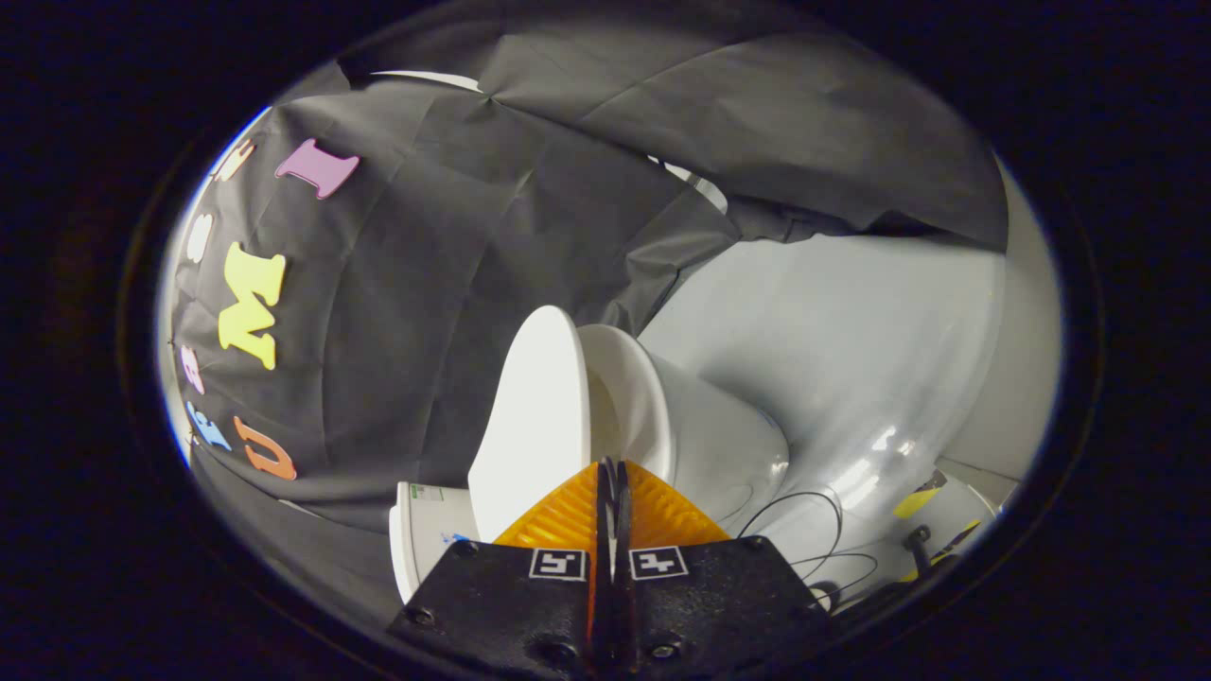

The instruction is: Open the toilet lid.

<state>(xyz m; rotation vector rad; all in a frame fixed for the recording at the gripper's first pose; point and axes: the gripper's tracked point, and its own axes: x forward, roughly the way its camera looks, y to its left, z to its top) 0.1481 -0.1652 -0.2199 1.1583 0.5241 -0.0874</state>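
Lid (530, 416) stands raised just beyond closed hand-held gripper (611, 463).

Dim, fisheye-warped view; glare streaks the glossy floor (880, 454), and the edges fall into shadow.

Glossy, seemingly plastic toilet lid (530, 416); matt, creased cloth wall (454, 265).
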